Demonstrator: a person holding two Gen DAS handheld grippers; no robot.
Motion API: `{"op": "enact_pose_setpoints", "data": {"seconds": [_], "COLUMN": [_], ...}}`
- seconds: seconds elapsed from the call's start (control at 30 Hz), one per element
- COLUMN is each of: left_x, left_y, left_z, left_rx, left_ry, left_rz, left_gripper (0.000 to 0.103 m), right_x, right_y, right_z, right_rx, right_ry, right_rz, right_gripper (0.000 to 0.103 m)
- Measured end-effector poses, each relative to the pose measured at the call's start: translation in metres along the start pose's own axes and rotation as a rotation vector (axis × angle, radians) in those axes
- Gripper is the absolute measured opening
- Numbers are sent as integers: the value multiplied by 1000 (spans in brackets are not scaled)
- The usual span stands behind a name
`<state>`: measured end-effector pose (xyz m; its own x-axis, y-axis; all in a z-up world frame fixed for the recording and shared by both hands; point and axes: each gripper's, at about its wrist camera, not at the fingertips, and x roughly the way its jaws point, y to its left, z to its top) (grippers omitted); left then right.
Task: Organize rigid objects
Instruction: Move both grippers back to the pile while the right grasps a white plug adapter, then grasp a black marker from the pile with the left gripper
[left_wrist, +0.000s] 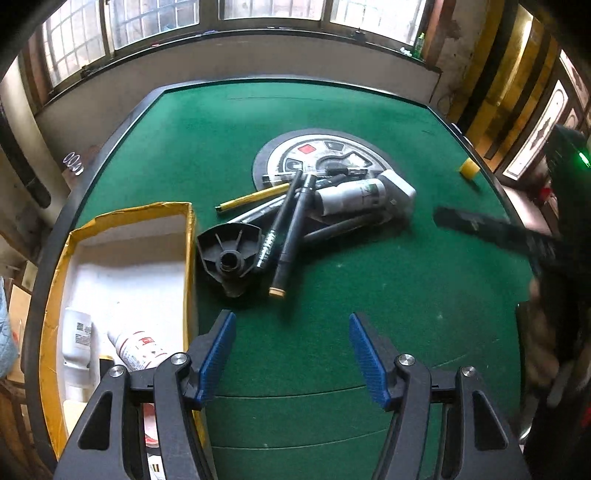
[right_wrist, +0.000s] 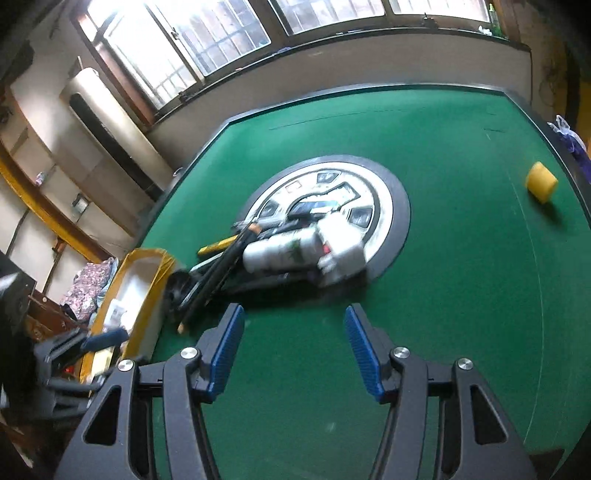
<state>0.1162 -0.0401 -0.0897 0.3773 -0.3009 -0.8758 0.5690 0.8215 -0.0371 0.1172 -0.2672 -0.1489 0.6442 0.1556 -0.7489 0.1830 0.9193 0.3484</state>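
A heap of rigid items lies mid-table: a black ribbed plastic part (left_wrist: 227, 254), two black markers (left_wrist: 291, 229), a yellow pen (left_wrist: 251, 199), a white bottle (left_wrist: 351, 197) and a white block (left_wrist: 400, 192). To their left a yellow-edged box (left_wrist: 125, 258) holds two white bottles (left_wrist: 138, 349). My left gripper (left_wrist: 291, 332) hangs open and empty above the felt, near the box's right wall. My right gripper (right_wrist: 293, 332) is open and empty too, just in front of the blurred heap (right_wrist: 288, 251). One of its dark fingers (left_wrist: 480, 229) shows at the right in the left wrist view.
A small yellow cylinder (right_wrist: 541, 181) lies alone near the right edge of the green felt table (left_wrist: 369, 295). A round control panel (left_wrist: 317, 151) is set into the table's middle, under the heap. Windows and a wall stand beyond the far edge.
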Motion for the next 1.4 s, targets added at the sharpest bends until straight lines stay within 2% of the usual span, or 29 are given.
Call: {"op": "enact_pose_setpoints", "data": {"seconds": [0.13,0.3,0.4,0.5,0.63,0.7,0.83,0.9,0.93,1.13,1.23,1.4], "left_x": [4,12,12,11,3,0,3,9,11,34,46,68], "left_y": [4,3,4,7,13,17,19,14,12,-12,-15,-20], "left_z": [2,4,5,7,10,13,20,24,25,39,49,58], "left_rx": [-16,-24,-37,-45,-58,-74,-106,-101,-98,-6,7,31], "left_ry": [4,14,13,10,-10,-18,-9,2,2,10,15,36], "left_rz": [-3,-10,-22,-25,-34,-30,-40,-42,-38,4,51,82], "left_gripper": [66,66,66,66,66,66,66,66,66,66,64,51], "right_x": [20,52,69,78,76,64,19,15,15,19,20,25], "right_y": [-6,-14,-17,-15,-15,-14,-13,-14,-16,-28,-24,-25], "right_z": [30,52,55,54,50,43,18,11,6,-2,-4,-7], "right_rx": [-25,-67,-71,-89,-79,-54,16,27,36,80,67,70], "right_ry": [8,68,112,133,145,130,-10,-34,-48,-66,-71,-60], "right_rz": [-59,-135,-112,-140,-150,-150,-199,-168,-118,-36,-41,-39], "right_gripper": [54,42,38,27,26,26,26,26,26,26,25,25]}}
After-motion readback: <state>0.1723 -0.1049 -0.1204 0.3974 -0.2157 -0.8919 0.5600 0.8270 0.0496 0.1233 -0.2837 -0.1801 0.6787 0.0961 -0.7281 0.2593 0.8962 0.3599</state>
